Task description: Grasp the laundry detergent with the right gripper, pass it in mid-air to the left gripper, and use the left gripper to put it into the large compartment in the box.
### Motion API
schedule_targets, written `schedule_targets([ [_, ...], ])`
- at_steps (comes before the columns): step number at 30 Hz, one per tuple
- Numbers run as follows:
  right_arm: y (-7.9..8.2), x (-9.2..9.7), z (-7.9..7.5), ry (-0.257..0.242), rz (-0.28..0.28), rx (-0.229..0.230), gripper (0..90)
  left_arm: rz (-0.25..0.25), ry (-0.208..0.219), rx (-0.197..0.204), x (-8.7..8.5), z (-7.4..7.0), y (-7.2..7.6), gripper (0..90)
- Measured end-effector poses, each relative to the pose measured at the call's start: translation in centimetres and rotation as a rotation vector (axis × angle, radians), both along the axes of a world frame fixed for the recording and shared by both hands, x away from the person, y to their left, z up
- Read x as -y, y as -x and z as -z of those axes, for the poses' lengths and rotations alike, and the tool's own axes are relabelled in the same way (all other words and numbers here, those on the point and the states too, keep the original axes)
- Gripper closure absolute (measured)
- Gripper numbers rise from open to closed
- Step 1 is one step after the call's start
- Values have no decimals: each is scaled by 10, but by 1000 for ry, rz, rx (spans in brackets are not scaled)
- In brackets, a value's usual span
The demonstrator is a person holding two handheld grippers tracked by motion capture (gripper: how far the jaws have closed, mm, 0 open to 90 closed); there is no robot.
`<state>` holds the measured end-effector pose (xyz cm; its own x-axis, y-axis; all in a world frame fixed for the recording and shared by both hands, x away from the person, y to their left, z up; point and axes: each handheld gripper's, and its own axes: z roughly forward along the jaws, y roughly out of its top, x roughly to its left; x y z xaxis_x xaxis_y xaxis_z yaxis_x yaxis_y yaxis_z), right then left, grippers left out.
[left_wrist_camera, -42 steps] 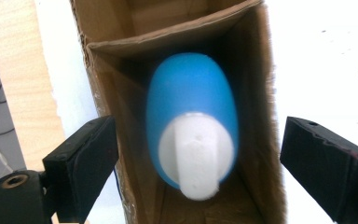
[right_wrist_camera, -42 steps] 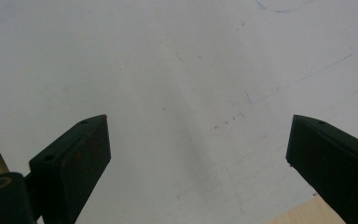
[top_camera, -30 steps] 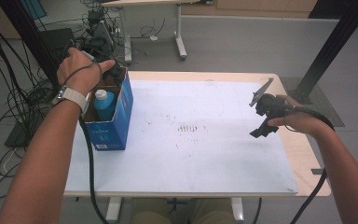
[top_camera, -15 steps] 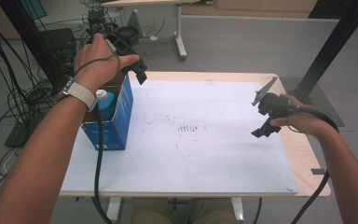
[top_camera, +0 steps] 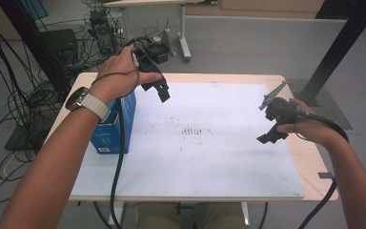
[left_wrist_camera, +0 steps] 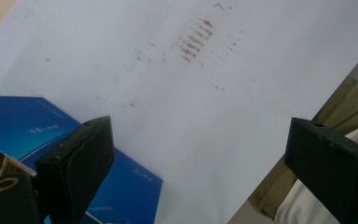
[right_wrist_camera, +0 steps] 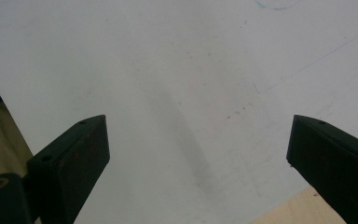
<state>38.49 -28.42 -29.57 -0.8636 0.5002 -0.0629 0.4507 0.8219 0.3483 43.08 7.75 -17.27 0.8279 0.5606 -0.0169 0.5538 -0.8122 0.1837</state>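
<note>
While the left gripper (top_camera: 161, 88) hangs in the air above the far left part of the tabletop (top_camera: 310, 162), its jaws stand wide apart and hold nothing. Left hand (top_camera: 119, 76) wraps its body, cable trailing down over the forearm. Blue box (top_camera: 114, 126) stands upright on the left side of the tabletop, just below and nearer than that gripper, partly hidden by the wrist with a pale watch strap (top_camera: 93, 105). Top of the box is behind the hand, so contents cannot be told. In the left gripper view the blue box (left_wrist_camera: 121, 186) sits at the lower left beside the left jaw, not between the jaws; white sheet (left_wrist_camera: 214, 116) with brown smudges (left_wrist_camera: 196, 39) fills the gap.

Right gripper (top_camera: 271, 119) is held over the right side of the white sheet (top_camera: 209, 162), well apart from the box, right hand (top_camera: 310, 126) gripping it near the tabletop edge. Jaws are spread wide, empty. Right gripper view shows bare white sheet (right_wrist_camera: 191, 93) between them, a wood corner of tabletop (right_wrist_camera: 289, 212) at the bottom right.

Brown smudges (top_camera: 195, 130) lie mid-sheet, between the two grippers.
</note>
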Motion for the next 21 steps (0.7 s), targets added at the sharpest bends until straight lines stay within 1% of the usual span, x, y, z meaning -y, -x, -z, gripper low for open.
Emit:
schedule_targets([
  [1, 0, 0, 0, 2, 1, 0, 56, 28, 9, -2, 4, 3, 1, 88],
  [2, 1, 1, 0, -1, 5, 2, 54, 42, 13, -3, 6, 4, 2, 88],
  [3, 2, 1, 1, -3, 5, 2, 54, 57, 11, -7, 8, 6, 3, 88],
  [5, 2, 1, 1, -3, 6, 0, 55, 93, -5, 0, 14, 11, 5, 88],
  [6, 2, 1, 2, -2, 6, 0, 55, 106, -12, -7, 18, 13, 6, 88],
  [9, 3, 2, 3, -5, 10, -1, 54, 145, -9, -11, 27, 21, 9, 88],
  [12, 3, 2, 5, -4, 8, -6, 56, 173, -22, -11, 33, 29, 12, 88],
  [16, 3, 2, 5, -4, 12, -1, 54, 202, -19, -25, 38, 38, 13, 88],
  [21, 3, 2, 5, -1, 13, -2, 55, 211, -13, -34, 40, 43, 14, 88],
])
